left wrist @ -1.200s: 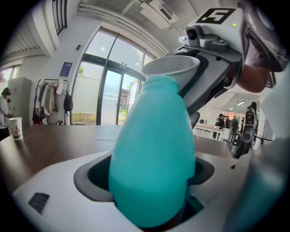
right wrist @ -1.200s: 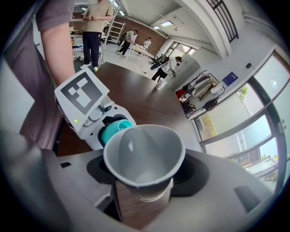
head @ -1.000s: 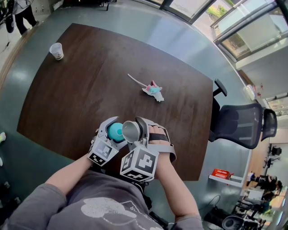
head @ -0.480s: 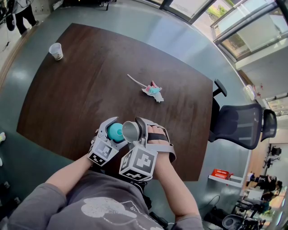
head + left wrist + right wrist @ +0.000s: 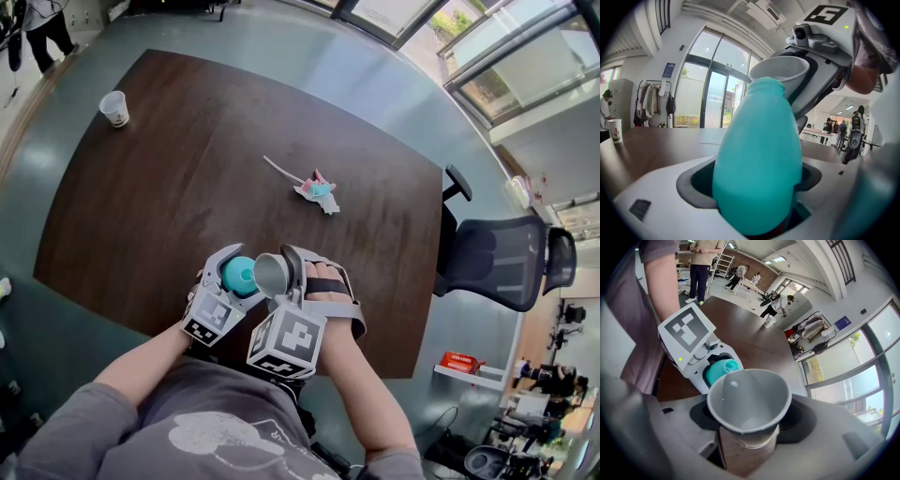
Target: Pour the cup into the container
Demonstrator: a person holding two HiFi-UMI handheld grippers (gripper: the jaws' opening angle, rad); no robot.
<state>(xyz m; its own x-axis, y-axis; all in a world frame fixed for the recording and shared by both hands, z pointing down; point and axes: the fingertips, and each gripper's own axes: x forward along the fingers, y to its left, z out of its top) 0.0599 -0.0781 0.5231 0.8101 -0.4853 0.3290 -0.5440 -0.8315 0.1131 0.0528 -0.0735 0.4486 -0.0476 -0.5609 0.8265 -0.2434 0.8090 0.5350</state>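
Note:
A teal bottle-shaped container [image 5: 238, 276] is held in my left gripper [image 5: 232, 272], which is shut on it over the table's near edge. My right gripper [image 5: 279, 274] is shut on a grey cup [image 5: 271, 273], tipped with its rim against the container's mouth. In the left gripper view the container [image 5: 757, 159] fills the middle between the jaws, and the cup [image 5: 780, 75] leans over its top. In the right gripper view I look into the cup [image 5: 747, 399], whose inside looks bare grey. The container's mouth [image 5: 723, 369] sits just beyond its rim.
A white paper cup [image 5: 114, 107] stands at the dark table's [image 5: 169, 187] far left corner. A crumpled pink and teal wrapper with a stick [image 5: 317, 187] lies mid-table. A black office chair [image 5: 506, 258] stands to the right. A person [image 5: 37, 28] stands far off at the upper left.

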